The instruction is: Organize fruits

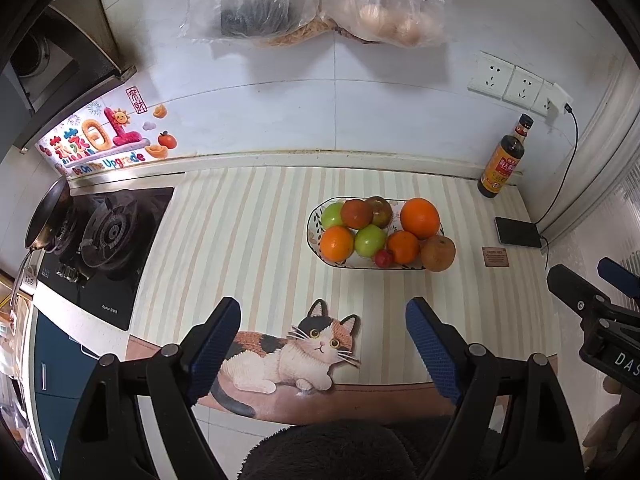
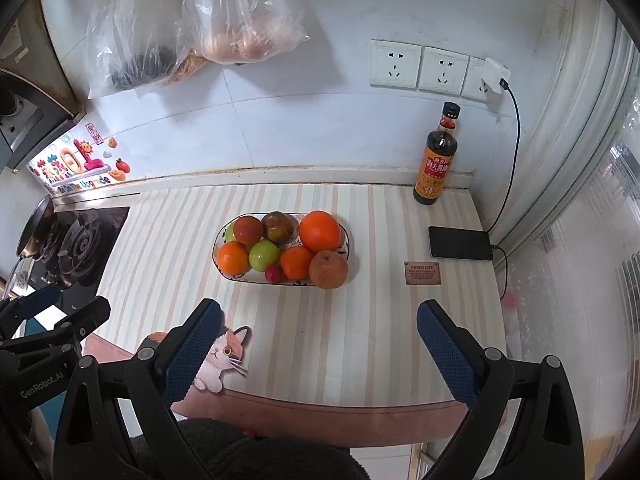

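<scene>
Nearest, the left gripper [image 1: 323,316] and right gripper [image 2: 320,318] hover with jaws spread wide, holding nothing, above the striped mat [image 1: 248,240]. Beyond, an oval dish [image 1: 314,236] holds oranges [image 1: 420,218], green apples [image 1: 370,241], reddish fruits and one small red one; a brown pear [image 1: 438,253] leans on its rim. Hanging bags' [image 1: 384,4] contents are unclear.

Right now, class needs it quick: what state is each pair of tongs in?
Left tongs: open, holding nothing, short of the fruit plate.
Right tongs: open, holding nothing.

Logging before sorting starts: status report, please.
Left gripper and right gripper open, empty. Fruit plate full, untouched. Path clear.
</scene>
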`<state>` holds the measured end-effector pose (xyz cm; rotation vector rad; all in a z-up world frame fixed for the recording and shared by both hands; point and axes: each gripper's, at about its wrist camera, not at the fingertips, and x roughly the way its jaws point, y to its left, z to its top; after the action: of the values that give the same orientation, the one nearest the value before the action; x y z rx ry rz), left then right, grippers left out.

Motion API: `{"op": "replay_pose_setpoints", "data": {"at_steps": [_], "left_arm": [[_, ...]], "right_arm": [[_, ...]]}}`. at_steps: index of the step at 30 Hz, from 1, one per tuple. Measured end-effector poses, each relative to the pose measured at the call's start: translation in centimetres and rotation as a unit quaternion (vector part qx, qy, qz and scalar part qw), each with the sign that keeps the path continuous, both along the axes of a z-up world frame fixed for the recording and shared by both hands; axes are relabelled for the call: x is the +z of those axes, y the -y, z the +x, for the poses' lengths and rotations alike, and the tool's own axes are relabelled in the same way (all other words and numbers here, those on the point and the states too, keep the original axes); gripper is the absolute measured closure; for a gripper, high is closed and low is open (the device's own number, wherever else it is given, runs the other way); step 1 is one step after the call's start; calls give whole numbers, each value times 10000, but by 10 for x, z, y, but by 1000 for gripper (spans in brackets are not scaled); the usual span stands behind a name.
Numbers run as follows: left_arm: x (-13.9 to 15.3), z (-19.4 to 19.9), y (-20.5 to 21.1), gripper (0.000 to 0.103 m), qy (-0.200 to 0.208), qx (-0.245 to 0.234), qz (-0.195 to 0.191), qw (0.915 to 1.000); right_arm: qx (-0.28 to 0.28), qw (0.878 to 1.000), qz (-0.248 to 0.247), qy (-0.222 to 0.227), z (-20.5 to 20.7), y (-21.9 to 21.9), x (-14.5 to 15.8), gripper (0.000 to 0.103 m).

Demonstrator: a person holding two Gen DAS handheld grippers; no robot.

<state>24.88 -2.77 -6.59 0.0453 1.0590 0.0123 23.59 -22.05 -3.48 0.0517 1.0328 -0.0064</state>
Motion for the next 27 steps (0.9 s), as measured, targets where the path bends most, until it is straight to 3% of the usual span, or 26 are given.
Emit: {"op": "replay_pose_setpoints", "data": {"at_steps": [27], "left_arm": [[8,0,1,19,110,16,-75,9999]], "right_arm": [[143,9997,-2,182,-1,-11,15,3]]}}
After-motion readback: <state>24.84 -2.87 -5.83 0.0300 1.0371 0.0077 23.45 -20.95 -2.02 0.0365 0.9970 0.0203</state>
